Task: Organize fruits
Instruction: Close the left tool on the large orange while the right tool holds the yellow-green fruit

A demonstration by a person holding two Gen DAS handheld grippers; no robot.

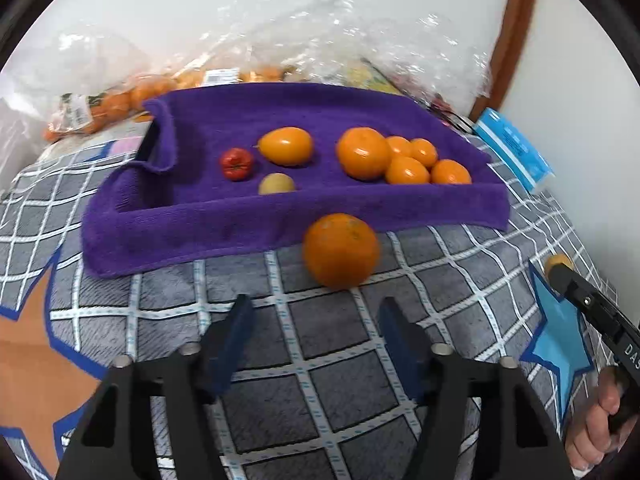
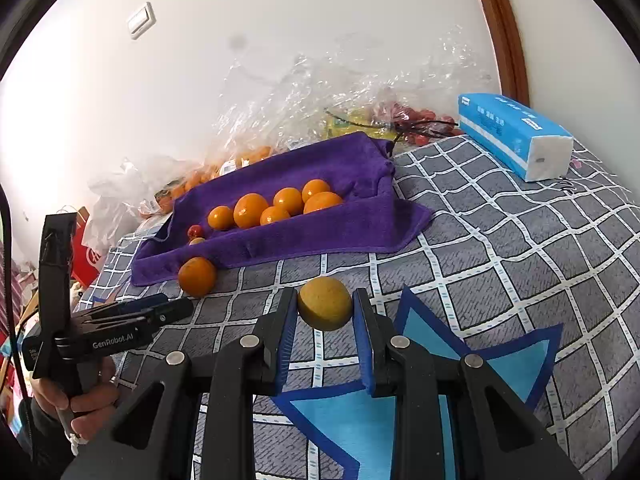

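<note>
A purple towel-lined tray (image 1: 248, 220) (image 2: 360, 168) holds several orange fruits (image 1: 363, 153) (image 2: 250, 210), a small red tomato (image 1: 236, 163) (image 2: 195, 231) and a small yellow fruit (image 1: 277, 184). One orange (image 1: 341, 250) (image 2: 197, 275) lies on the bedspread just in front of the tray. My left gripper (image 1: 316, 312) (image 2: 176, 308) is open and empty, a short way before that orange. My right gripper (image 2: 325, 308) is shut on a yellow-brown round fruit (image 2: 325, 303), also seen at the right edge in the left wrist view (image 1: 558, 261).
A grey checked bedspread (image 1: 320, 380) with blue and orange stars covers the surface. Clear plastic bags with more oranges (image 1: 116, 104) (image 2: 240, 156) lie behind the tray by the wall. A blue tissue pack (image 2: 516, 132) (image 1: 516, 148) lies at the right.
</note>
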